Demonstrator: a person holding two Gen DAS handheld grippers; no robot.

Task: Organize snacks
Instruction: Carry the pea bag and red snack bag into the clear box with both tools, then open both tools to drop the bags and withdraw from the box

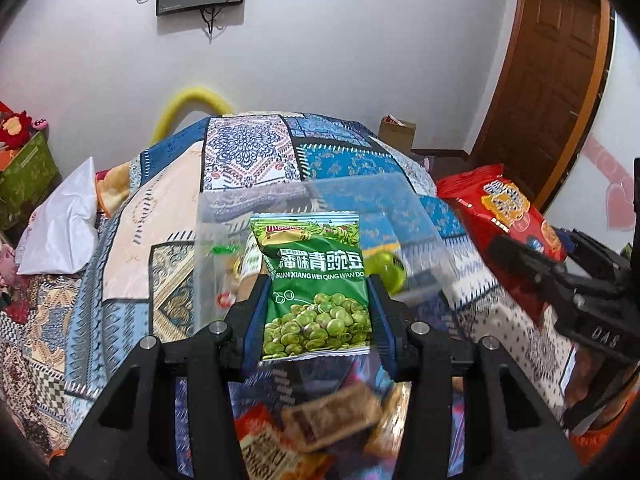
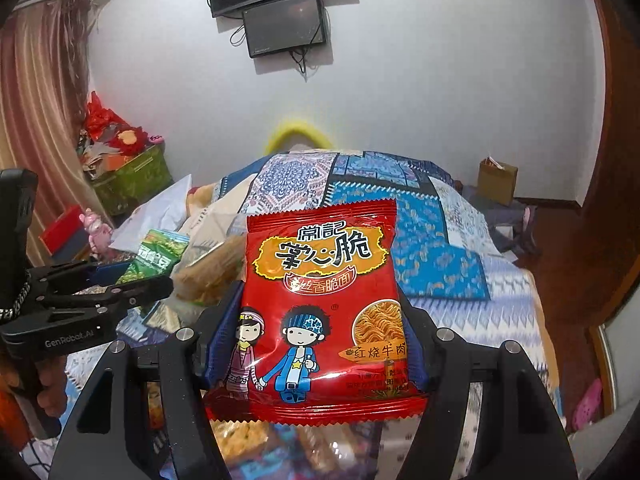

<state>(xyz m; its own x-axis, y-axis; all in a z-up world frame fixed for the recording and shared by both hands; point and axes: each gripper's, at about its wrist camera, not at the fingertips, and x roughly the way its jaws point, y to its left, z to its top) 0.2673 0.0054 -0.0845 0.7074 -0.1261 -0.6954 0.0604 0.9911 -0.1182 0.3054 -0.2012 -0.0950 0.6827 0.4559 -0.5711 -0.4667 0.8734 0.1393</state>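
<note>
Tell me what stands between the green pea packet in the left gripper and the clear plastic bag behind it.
Nothing visible does. The green pea snack packet, clamped in the left gripper, is up directly in front of the clear plastic bag, with no object between them.

One green pea bag [image 1: 316, 284], one red noodle bag [image 2: 324, 312], one clear box [image 1: 320, 232], two tools, two screens on the wall.

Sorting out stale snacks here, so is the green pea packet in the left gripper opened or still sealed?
Sealed, as far as shown: the green pea packet in the left gripper has both crimped ends intact, with no visible tear.
</note>
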